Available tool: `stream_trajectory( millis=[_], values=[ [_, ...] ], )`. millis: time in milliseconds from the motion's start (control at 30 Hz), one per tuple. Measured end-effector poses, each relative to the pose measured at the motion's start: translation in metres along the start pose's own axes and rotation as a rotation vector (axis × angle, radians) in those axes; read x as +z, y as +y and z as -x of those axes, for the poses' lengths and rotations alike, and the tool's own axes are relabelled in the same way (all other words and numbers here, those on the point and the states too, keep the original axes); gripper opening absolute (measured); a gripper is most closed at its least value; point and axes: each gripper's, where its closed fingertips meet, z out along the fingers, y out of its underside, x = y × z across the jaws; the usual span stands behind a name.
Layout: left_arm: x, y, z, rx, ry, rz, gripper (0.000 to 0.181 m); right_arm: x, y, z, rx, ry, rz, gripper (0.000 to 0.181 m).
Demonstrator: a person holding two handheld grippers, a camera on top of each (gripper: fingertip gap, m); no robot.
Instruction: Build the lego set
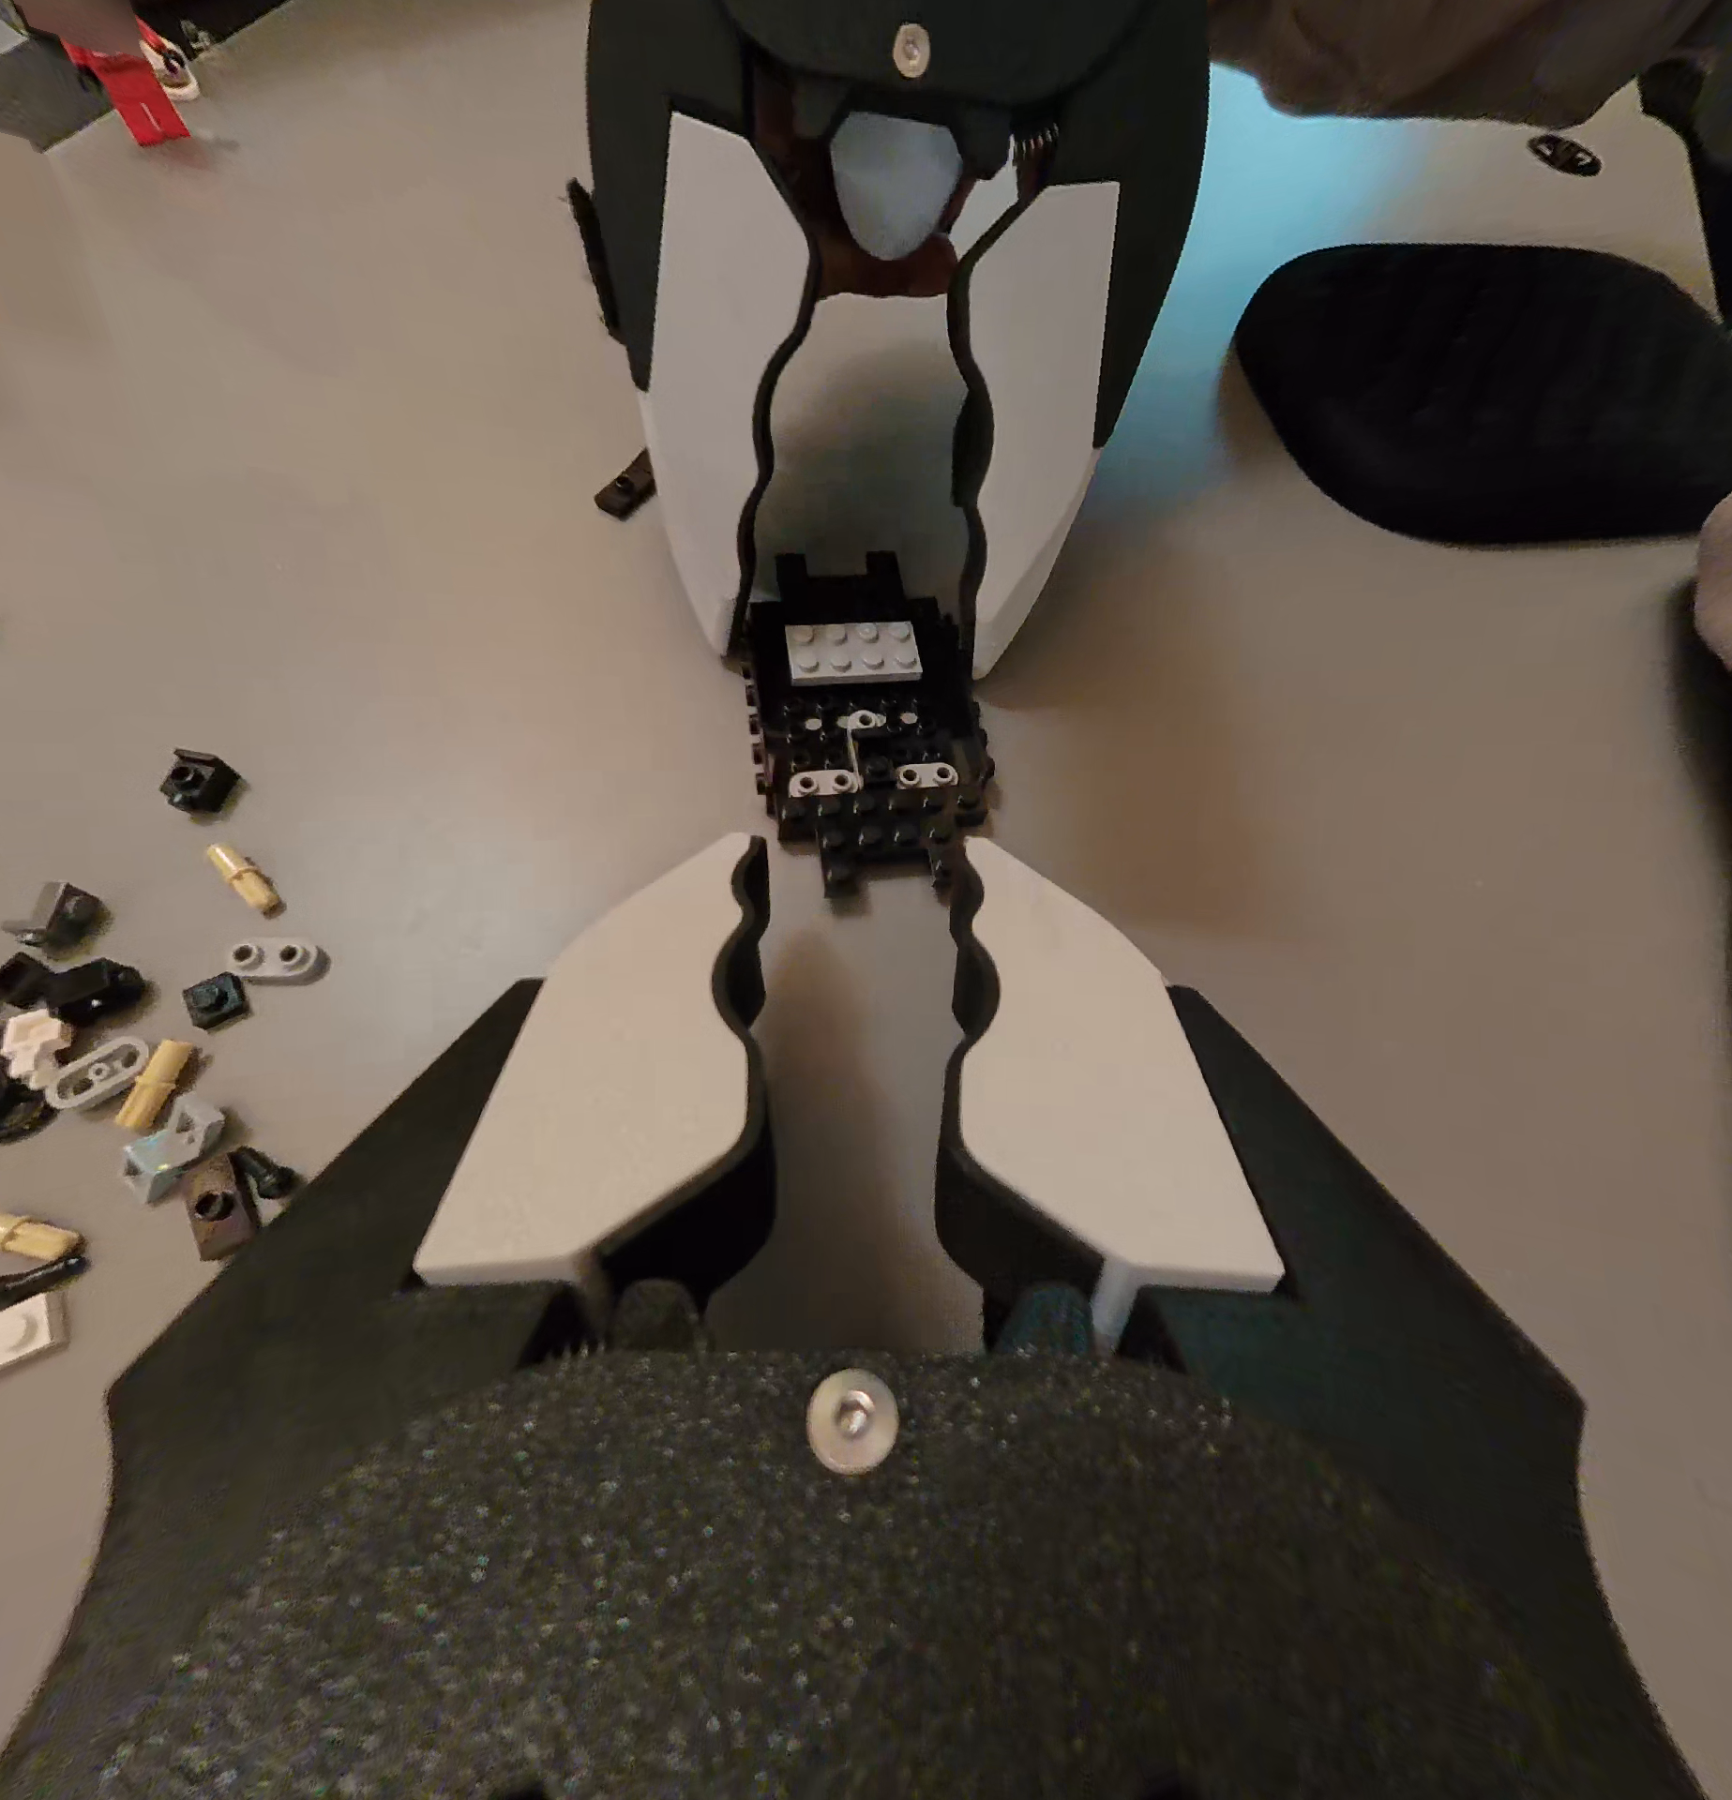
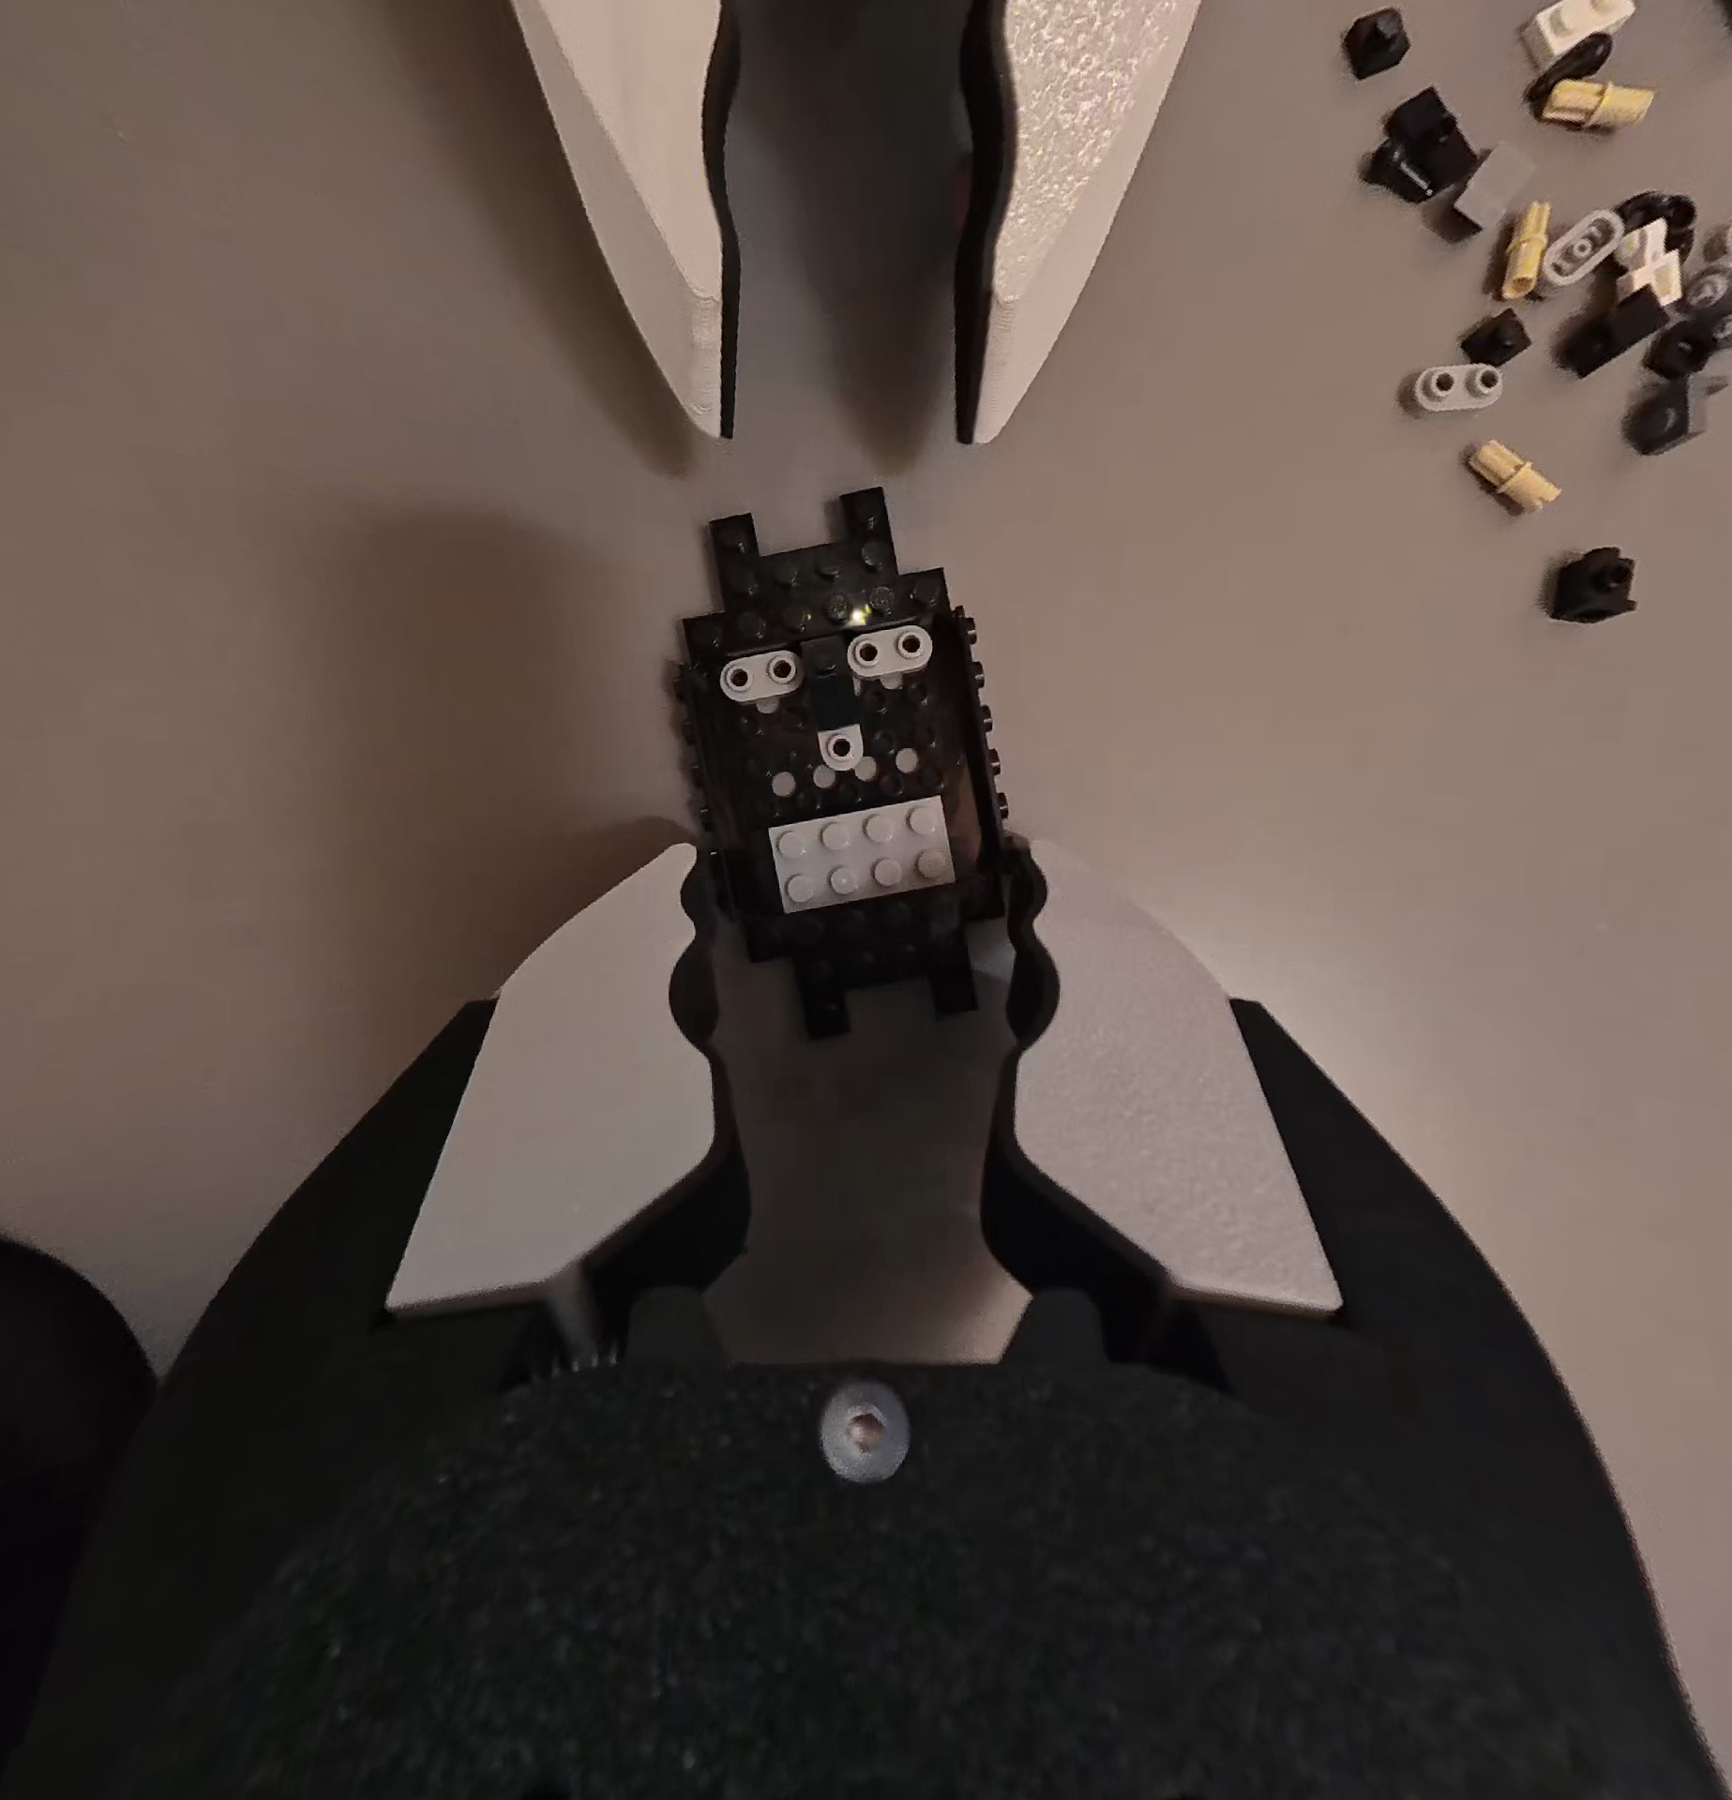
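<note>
Table (image 1: 355,487) in the left wrist view held the black lego build (image 1: 866,740), grey plate (image 1: 852,648) on top, sitting just beyond the tips of the left gripper (image 1: 857,867), which was spread open and empty, while the right gripper (image 1: 857,623) across from it clamped the build's far end; loose pieces (image 1: 111,1052) lay scattered at left. Right wrist view showed the right gripper (image 2: 857,877) grasping the build (image 2: 842,769) at its near end by the sides, left gripper (image 2: 842,429) released just past the far end, loose pieces (image 2: 1573,273) far right.

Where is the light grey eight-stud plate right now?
The light grey plate sits on the black build, at the end between the right gripper fingertips, farthest from the left gripper.
</note>
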Motion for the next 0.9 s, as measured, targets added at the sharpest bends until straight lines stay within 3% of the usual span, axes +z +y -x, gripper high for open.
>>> stream_trajectory(
  millis=[233, 533, 733, 900],
  values=[
    [-0.005, -0.010, -0.004, -0.124, 0.092, -0.074, 0.037, -0.026, -0.008, 0.001, 0.000, -0.033, -0.071, 0.058],
    [-0.022, -0.051, -0.020, -0.644, 0.510, -0.331, 0.037, -0.066, -0.037, 0.023, -0.148, -0.116, -0.108, 0.058],
    [-0.023, -0.068, -0.047, -0.850, 0.831, -0.306, 0.031, -0.070, -0.055, 0.044, -0.291, -0.190, -0.069, 0.058],
    [-0.019, -0.066, -0.065, -0.880, 0.911, -0.199, 0.024, -0.065, -0.061, 0.055, -0.376, -0.250, -0.043, 0.058]
  ],
)
